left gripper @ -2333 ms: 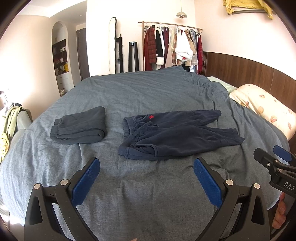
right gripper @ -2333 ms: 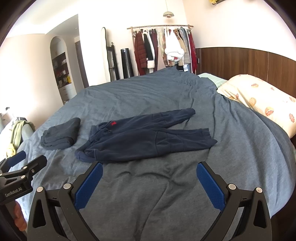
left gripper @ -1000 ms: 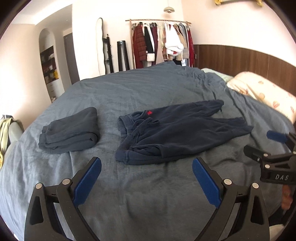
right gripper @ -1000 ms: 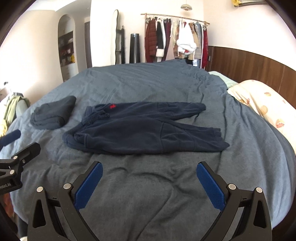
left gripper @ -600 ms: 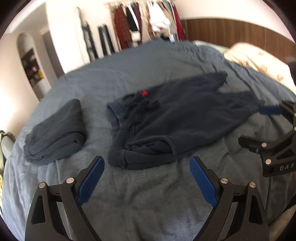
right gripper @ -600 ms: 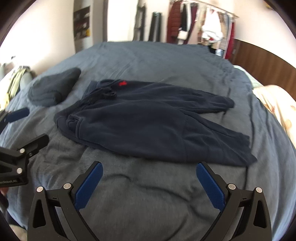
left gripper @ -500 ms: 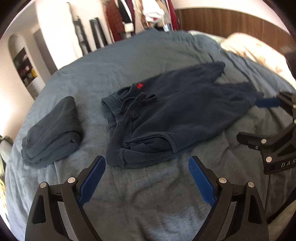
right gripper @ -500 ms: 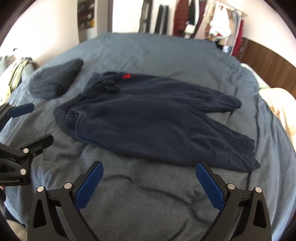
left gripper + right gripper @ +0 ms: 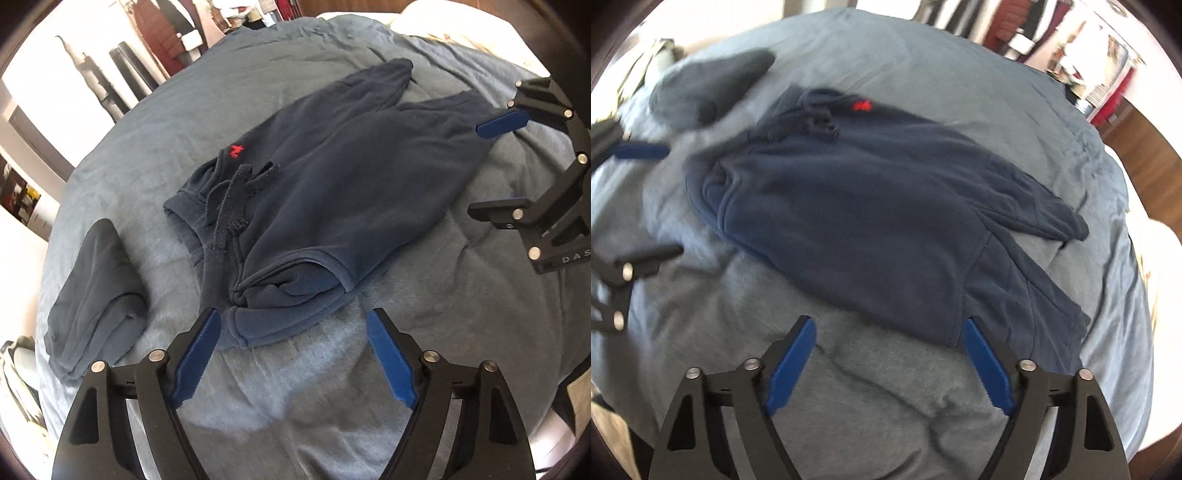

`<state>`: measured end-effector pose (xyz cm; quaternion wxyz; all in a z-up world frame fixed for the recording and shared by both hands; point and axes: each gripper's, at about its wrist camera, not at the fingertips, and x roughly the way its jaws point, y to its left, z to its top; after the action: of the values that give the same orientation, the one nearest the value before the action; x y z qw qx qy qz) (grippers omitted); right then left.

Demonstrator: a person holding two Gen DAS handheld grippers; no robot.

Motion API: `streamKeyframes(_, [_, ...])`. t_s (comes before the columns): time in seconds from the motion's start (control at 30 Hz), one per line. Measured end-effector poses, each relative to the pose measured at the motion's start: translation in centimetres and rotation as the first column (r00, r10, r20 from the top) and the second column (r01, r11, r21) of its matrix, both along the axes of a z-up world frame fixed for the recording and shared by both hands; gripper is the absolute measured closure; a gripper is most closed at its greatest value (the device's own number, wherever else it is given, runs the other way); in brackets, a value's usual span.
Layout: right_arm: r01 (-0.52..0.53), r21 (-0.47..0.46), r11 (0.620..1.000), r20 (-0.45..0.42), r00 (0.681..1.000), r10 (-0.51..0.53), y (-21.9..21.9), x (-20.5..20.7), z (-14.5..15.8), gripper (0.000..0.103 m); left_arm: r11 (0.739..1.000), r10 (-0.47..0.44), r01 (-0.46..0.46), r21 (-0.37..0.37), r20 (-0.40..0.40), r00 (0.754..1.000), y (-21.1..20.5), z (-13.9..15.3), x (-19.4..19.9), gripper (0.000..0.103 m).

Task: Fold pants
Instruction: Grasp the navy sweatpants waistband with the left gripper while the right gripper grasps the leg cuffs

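- Left wrist view: your navy pants (image 9: 332, 184) lie spread flat on the grey-blue duvet (image 9: 332, 387), waistband end nearest your left gripper (image 9: 293, 350), both legs running away from it toward the pillow (image 9: 461, 29).
- The pants are soft fleece: a small red logo (image 9: 237, 150) sits near the waistband, a drawstring (image 9: 236, 199) lies bunched over the front, and a curved pocket opening (image 9: 314, 258) gapes slightly just past the waistband hem.
- Your left gripper hovers with its blue-padded fingers (image 9: 195, 354) spread wide, one tip just beside the pants' waistband corner, nothing between them.
- Your right gripper (image 9: 886, 354) is likewise wide apart and empty, just short of the near leg's long edge in the right wrist view; its far finger (image 9: 502, 123) sits by the near leg's cuff in the left view.
- A folded dark garment (image 9: 96, 291) rests on the duvet beside the pants' waistband, apart from them.
- The duvet is a heathered knit, rumpled into soft creases around the pants.
- Beyond the pants stands a rack of hanging clothes (image 9: 173, 40), with a wood-panelled wall (image 9: 1137, 147) behind the bed.
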<state>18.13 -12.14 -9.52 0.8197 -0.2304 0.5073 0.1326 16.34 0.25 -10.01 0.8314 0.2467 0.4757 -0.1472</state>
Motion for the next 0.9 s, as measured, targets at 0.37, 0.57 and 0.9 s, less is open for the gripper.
streamKeyframes(0.37, [-0.059, -0.099, 0.993, -0.003, 0.998, 0.059, -0.2, 1.4, -2.5, 0.032, 0.982, -0.139, 0.138, 0.13, -0.001, 0.99, -1.0, -2.6, 1.8, 0.031])
streamKeyframes(0.57, [-0.041, -0.157, 0.987, 0.003, 0.999, 0.042, -0.4, 1.7, -3.7, 0.036, 0.983, -0.133, 0.14, 0.12, -0.067, 0.989, -0.8, -3.5, 3.3, 0.045])
streamKeyframes(0.9, [-0.024, -0.157, 0.987, -0.025, 0.999, 0.02, -0.8, 2.2, -2.7, 0.076, 0.993, -0.081, 0.091, 0.073, -0.129, 0.988, -0.8, -2.1, 4.9, 0.077])
